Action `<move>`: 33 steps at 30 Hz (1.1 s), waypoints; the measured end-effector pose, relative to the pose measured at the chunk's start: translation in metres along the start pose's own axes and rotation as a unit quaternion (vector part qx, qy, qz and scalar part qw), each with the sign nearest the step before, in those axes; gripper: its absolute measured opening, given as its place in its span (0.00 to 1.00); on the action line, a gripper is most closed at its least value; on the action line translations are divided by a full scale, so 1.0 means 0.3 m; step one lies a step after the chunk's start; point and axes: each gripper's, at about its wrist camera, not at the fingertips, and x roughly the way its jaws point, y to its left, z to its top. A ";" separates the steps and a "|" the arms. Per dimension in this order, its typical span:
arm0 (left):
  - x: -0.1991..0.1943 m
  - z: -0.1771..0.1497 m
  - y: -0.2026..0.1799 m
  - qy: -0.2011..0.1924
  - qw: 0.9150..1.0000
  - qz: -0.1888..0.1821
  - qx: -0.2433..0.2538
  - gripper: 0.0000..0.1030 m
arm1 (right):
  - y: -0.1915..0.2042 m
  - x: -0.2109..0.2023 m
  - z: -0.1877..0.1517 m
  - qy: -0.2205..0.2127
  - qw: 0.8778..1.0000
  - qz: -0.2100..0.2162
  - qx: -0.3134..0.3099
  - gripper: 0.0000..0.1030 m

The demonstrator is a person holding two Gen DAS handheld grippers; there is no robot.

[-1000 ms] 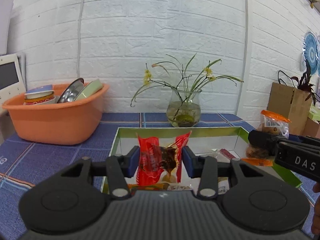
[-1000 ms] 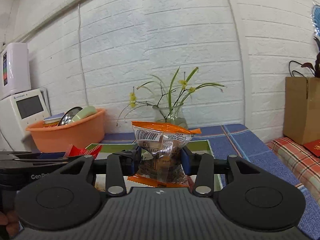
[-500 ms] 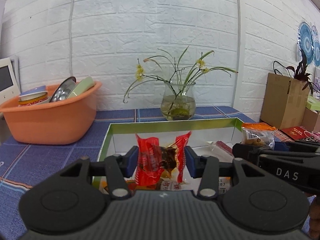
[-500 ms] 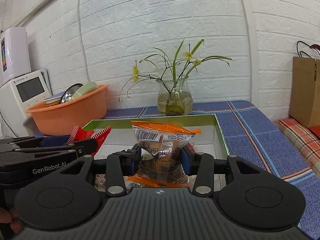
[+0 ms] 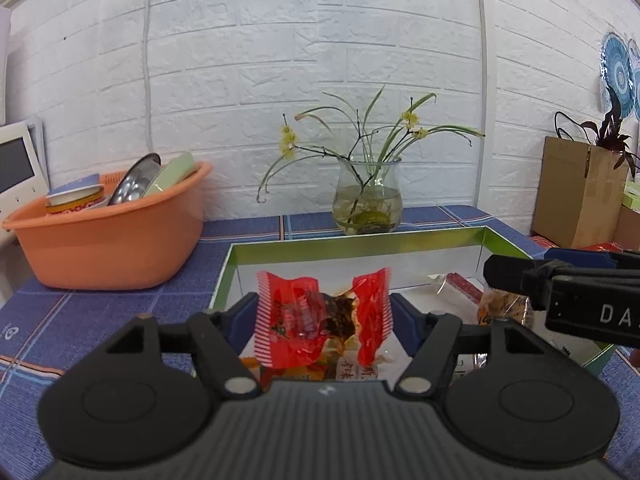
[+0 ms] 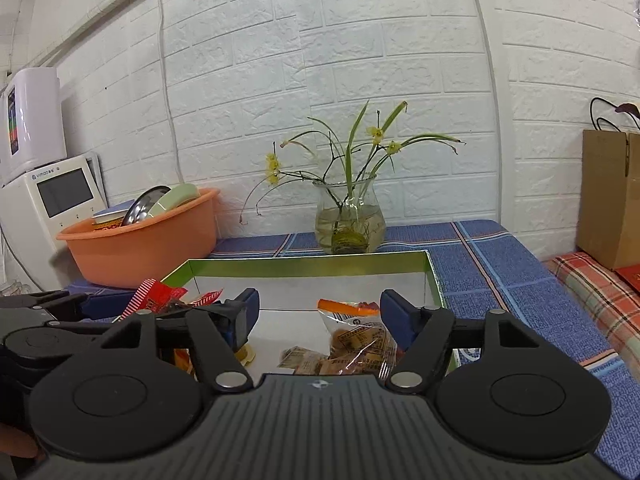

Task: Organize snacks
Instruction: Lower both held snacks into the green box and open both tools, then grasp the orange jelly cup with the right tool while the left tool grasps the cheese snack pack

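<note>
Left wrist view: left gripper (image 5: 324,312) jaws have just been opening, pads looking clear of the red snack packet (image 5: 316,320) standing between them over the green-rimmed box (image 5: 360,240). Risk: packet snagging a pad, tipping outside.

Right wrist view: right gripper (image 6: 318,316) jaws have just been opening, now gaping fully; orange-sealed snack bag (image 6: 358,338) is lying loose in the box. Blue plaid tablecloth (image 6: 492,264), white brick wall (image 6: 360,60), orange basin (image 6: 140,244).

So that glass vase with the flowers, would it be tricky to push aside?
Probably. The glass vase looks smooth, so likely slippery and breakable. It holds water, so it is probably heavy for its size and could slosh. The long stems lean outward, so a shove up high might tip it.
</note>
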 end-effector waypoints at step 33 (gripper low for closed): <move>-0.483 -0.180 -0.015 -0.006 0.992 -0.068 0.106 0.99 | -0.158 -0.360 -0.150 0.118 0.988 0.068 0.067 1.00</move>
